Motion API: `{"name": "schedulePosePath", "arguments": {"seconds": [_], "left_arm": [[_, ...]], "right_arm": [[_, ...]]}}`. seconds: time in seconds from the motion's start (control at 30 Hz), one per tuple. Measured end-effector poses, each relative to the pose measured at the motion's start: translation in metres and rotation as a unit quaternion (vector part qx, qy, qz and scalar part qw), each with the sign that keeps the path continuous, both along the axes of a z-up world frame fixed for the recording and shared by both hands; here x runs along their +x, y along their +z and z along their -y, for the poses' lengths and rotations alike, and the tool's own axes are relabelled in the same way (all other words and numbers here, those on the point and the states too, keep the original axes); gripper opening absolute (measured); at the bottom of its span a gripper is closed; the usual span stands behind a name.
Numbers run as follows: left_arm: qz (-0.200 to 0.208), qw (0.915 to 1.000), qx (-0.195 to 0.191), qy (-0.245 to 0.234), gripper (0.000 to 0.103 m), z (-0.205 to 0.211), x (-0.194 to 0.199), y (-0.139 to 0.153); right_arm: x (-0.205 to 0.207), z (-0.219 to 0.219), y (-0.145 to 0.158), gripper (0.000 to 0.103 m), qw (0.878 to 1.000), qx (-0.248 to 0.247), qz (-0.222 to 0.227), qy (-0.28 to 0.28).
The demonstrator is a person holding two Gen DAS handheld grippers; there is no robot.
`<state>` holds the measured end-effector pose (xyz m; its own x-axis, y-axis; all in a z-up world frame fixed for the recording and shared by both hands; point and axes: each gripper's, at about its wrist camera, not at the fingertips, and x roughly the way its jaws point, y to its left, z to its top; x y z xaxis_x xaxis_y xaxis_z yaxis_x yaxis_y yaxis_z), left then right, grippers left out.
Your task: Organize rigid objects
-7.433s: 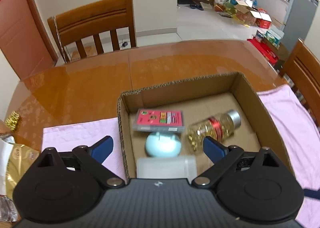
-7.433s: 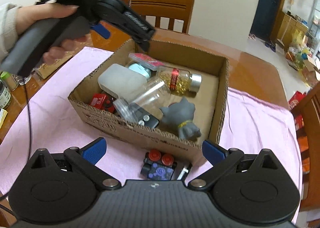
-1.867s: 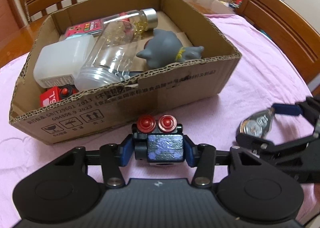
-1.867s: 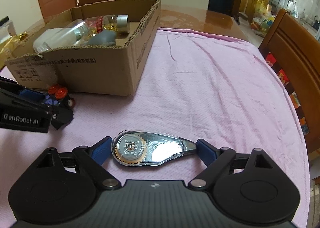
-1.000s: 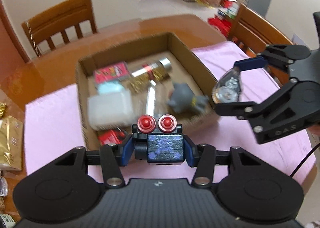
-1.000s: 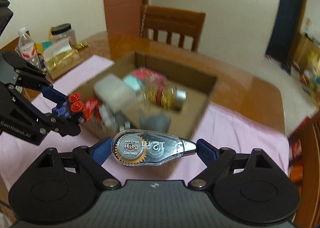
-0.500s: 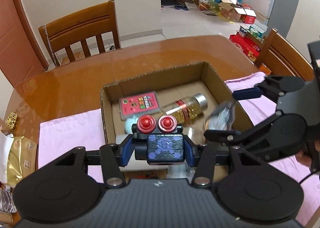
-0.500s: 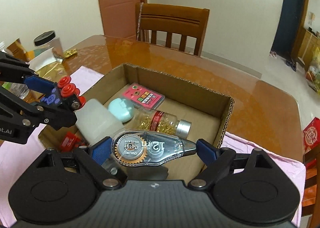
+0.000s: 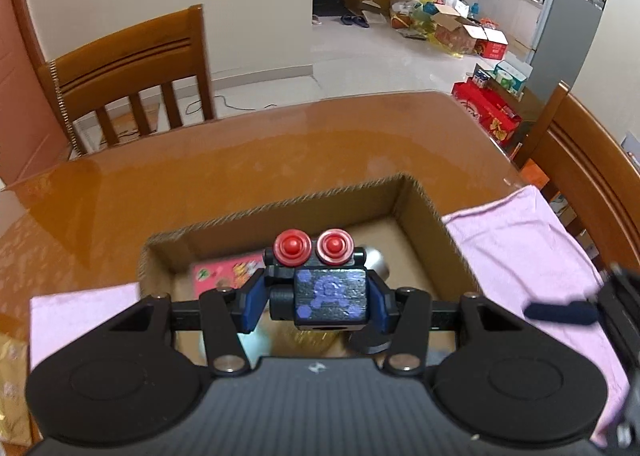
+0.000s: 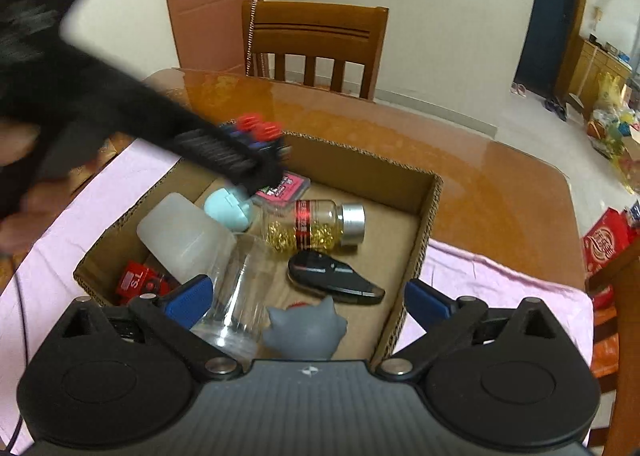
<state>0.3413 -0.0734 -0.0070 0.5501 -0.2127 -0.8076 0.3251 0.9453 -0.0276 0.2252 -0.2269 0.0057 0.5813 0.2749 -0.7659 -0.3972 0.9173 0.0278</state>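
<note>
My left gripper is shut on a small black toy block with two red knobs and holds it above the cardboard box. It also shows blurred in the right wrist view, over the box's far left corner. My right gripper is open and empty above the box's near side. The correction tape dispenser lies on the box floor beside a grey cat figure, a clear jar, a gold-filled bottle, a white container, a mint case and a pink card.
The box sits on a pink cloth on a glossy wooden table. Wooden chairs stand at the far side and the right. A small red box lies in the box's near left corner.
My right gripper has opened and the tape dispenser now lies in the box. My left gripper has moved forward over the box's far side, still holding the toy block.
</note>
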Motion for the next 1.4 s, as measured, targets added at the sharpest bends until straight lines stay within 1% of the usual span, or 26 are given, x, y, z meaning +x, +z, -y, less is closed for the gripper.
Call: {"name": "schedulePosePath", "arguments": {"seconds": [0.03,0.1,0.13,0.17,0.23,0.33,0.4,0.5,0.57,0.67,0.73,0.87,0.97,1.03,1.17,1.4], "left_arm": [[0.003,1.0,-0.001,0.002,0.051,0.003,0.004,-0.002],[0.005,1.0,-0.001,0.001,0.066,0.008,0.008,-0.005],[0.008,1.0,-0.001,0.003,0.081,0.009,0.009,-0.005],[0.017,0.9998,-0.001,0.007,0.092,0.009,0.007,-0.005],[0.037,0.9992,-0.002,0.016,0.097,0.007,0.0,-0.001],[0.05,0.9986,-0.012,0.011,0.098,-0.001,-0.014,0.007],[0.065,0.9977,-0.012,0.013,0.098,-0.009,-0.03,0.015],[0.091,0.9955,0.001,0.028,0.101,-0.023,-0.06,0.025],[0.095,0.9946,0.018,0.037,0.101,-0.033,-0.081,0.029],[0.08,0.9938,0.052,0.056,0.101,-0.049,-0.112,0.03],[0.062,0.9934,0.062,0.073,0.101,-0.059,-0.134,0.028],[0.021,0.9932,0.044,0.106,0.101,-0.076,-0.167,0.023],[0.01,0.992,0.043,0.118,0.101,-0.081,-0.185,0.022],[0.01,0.991,0.043,0.126,0.101,-0.085,-0.193,0.025],[0.023,0.99,0.043,0.133,0.101,-0.088,-0.202,0.033],[0.034,0.9897,0.048,0.13,0.101,-0.087,-0.21,0.043]], "right_arm": [[-0.002,0.0,0.001,0.103,1.0,-0.001,0.001,-0.004],[-0.006,0.002,0.001,0.103,1.0,-0.004,0.0,-0.012],[-0.008,0.003,0.001,0.103,1.0,-0.004,-0.001,-0.016],[-0.008,0.004,0.002,0.103,1.0,-0.004,-0.001,-0.019],[-0.01,0.004,0.004,0.103,1.0,-0.005,-0.001,-0.023],[-0.013,0.006,0.007,0.103,0.999,-0.006,-0.002,-0.032],[-0.016,0.007,0.01,0.103,0.999,-0.009,-0.006,-0.045],[-0.02,0.007,0.01,0.103,0.997,-0.017,-0.018,-0.075],[-0.022,0.006,0.009,0.103,0.994,-0.023,-0.036,-0.098],[-0.028,0.005,0.007,0.103,0.989,-0.041,-0.051,-0.131],[-0.035,0.003,0.007,0.103,0.986,-0.051,-0.055,-0.148],[-0.053,-0.007,0.01,0.103,0.983,-0.054,-0.062,-0.164],[-0.066,-0.014,0.017,0.103,0.982,-0.052,-0.057,-0.17],[-0.072,-0.018,0.021,0.103,0.983,-0.047,-0.057,-0.168],[-0.082,-0.026,0.029,0.103,0.984,-0.045,-0.05,-0.164],[-0.092,-0.034,0.037,0.103,0.985,-0.036,-0.044,-0.162]]}}
